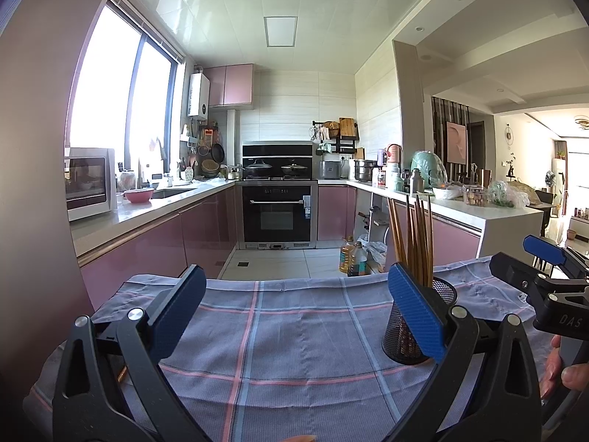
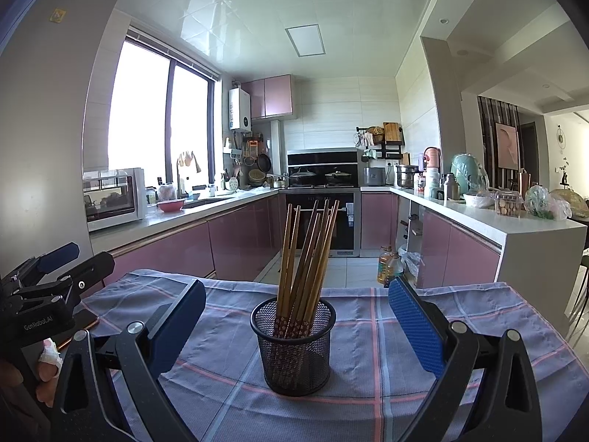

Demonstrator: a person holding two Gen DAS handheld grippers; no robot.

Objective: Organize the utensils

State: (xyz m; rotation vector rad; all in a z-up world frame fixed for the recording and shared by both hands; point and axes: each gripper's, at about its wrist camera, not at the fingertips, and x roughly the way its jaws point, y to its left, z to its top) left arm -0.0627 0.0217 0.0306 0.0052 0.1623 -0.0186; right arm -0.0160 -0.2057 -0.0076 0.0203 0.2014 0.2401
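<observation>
A black mesh cup stands upright on the checked cloth, holding several wooden chopsticks with patterned lower ends. My right gripper is open, its blue pads on either side of the cup and apart from it. In the left wrist view the same mesh cup shows behind the right blue pad, with the chopsticks rising from it. My left gripper is open over bare cloth, left of the cup. Each gripper appears at the edge of the other's view.
The table's far edge drops to a tiled floor with oil bottles. Pink-fronted counters run along both sides, with a microwave on the left and an oven at the back. A hand holds the right tool's handle.
</observation>
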